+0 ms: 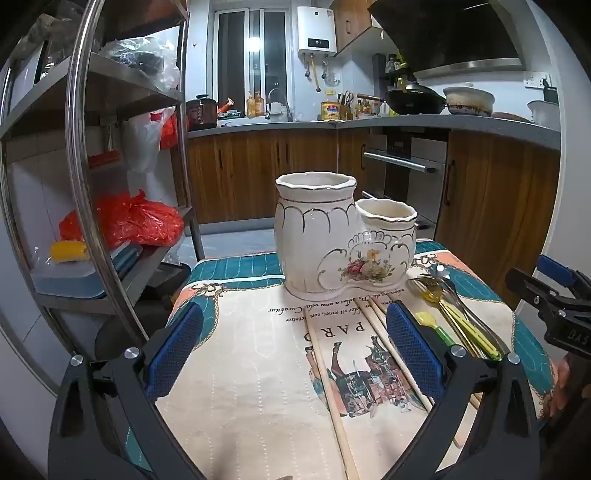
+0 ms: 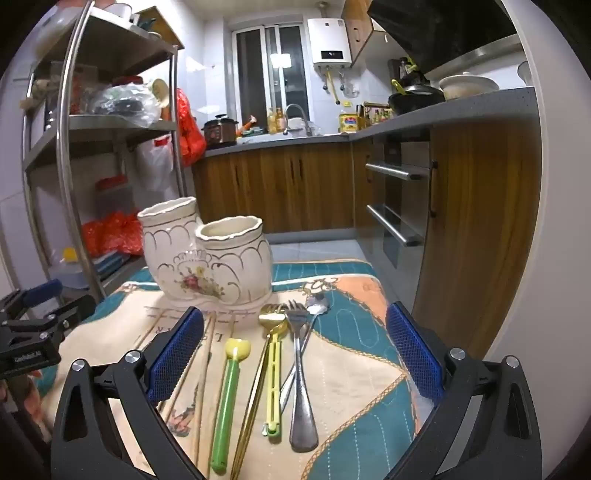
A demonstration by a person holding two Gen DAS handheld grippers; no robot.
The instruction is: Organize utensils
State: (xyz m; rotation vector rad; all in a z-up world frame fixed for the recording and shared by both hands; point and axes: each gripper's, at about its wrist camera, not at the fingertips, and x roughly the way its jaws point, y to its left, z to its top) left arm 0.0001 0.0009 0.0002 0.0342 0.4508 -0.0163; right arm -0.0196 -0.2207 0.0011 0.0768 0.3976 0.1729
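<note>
Right gripper (image 2: 293,363) and left gripper (image 1: 293,354): both spread wide, empty, hovering short of ceramic holder (image 2: 207,258). Utensils (image 2: 273,373) laid flat just before holder, handles near, ready for picking.

I read "PARD", upside down, on the printed tablecloth (image 1: 258,354), lower centre of my left view; the smaller script stays illegible.

Domestic kitchen: grey bench (image 1: 406,123) over wooden cabinets (image 1: 258,173), built-in oven (image 1: 406,166), wall-mounted water heater (image 1: 317,31), wok (image 1: 415,99), range hood (image 1: 454,33)
</note>
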